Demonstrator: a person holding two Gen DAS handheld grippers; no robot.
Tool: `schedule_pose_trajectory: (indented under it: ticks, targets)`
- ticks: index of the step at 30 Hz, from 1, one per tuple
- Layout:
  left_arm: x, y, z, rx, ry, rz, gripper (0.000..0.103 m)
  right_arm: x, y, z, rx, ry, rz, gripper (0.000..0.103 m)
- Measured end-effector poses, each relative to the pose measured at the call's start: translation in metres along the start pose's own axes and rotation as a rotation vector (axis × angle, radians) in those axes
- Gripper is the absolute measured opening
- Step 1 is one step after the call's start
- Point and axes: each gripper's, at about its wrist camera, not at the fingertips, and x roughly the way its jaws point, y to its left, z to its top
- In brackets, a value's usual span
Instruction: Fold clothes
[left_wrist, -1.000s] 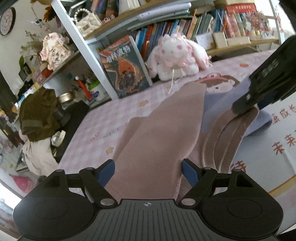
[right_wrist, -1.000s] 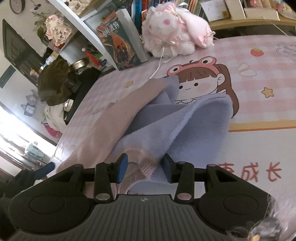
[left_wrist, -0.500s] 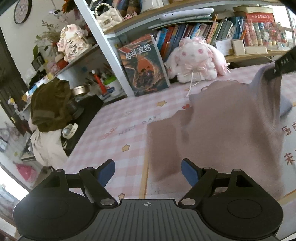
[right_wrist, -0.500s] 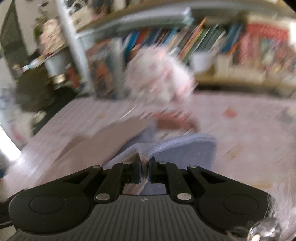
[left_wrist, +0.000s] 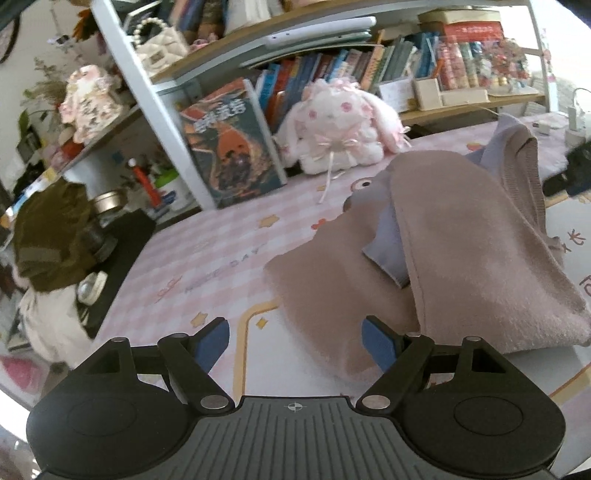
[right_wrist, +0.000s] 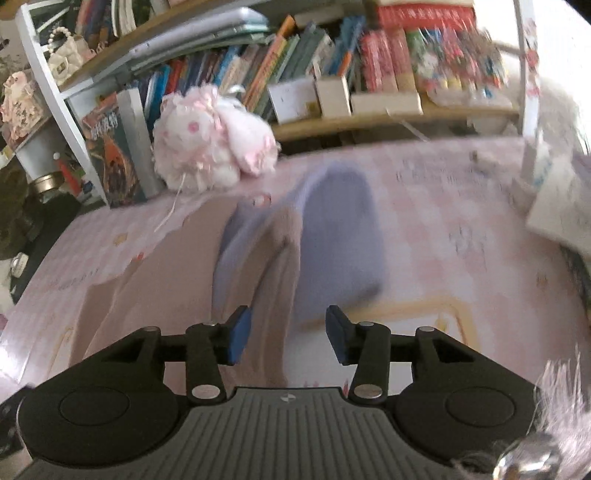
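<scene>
A mauve-pink knit garment (left_wrist: 461, 258) with a lavender-blue part (left_wrist: 388, 240) lies folded over itself on the pink checked table mat (left_wrist: 207, 258). My left gripper (left_wrist: 295, 343) is open and empty, just short of the garment's near edge. My right gripper (right_wrist: 284, 334) is open and empty, hovering above the garment (right_wrist: 166, 280); its lavender part (right_wrist: 332, 236) lies ahead. The right wrist view is motion-blurred. The right gripper's body shows dark at the far right of the left wrist view (left_wrist: 569, 173).
A white-and-pink plush bunny (left_wrist: 340, 125) and an upright book (left_wrist: 229, 147) stand at the back under a bookshelf (left_wrist: 369, 66). An olive cloth heap (left_wrist: 48, 236) and clutter lie off the table's left edge. White items (right_wrist: 554, 206) lie at the right.
My right gripper opened and let go of the garment's edge after carrying it over; the garment now lies folded on the mat. My left gripper stayed open and drew back.
</scene>
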Motion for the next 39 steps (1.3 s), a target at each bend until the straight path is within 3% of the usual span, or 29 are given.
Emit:
schedule_pose_trajectory:
  ticks: [12,23,29,39]
  targets:
    - [0.042,0.023,0.010,0.074,-0.031,-0.137,0.082,-0.027,0.014,-0.047,0.192,0.118,0.001,0.060]
    - [0.105,0.059,0.019,-0.019,0.025,-0.295,0.082,-0.029,0.044,-0.080,0.284,0.168,-0.051,0.061]
    - [0.125,0.064,0.017,-0.025,0.043,-0.335,0.082,-0.029,0.055,-0.087,0.335,0.159,-0.073,0.061]
    - [0.154,0.070,0.012,-0.127,0.088,-0.393,0.080,-0.030,0.070,-0.091,0.377,0.150,-0.084,0.059]
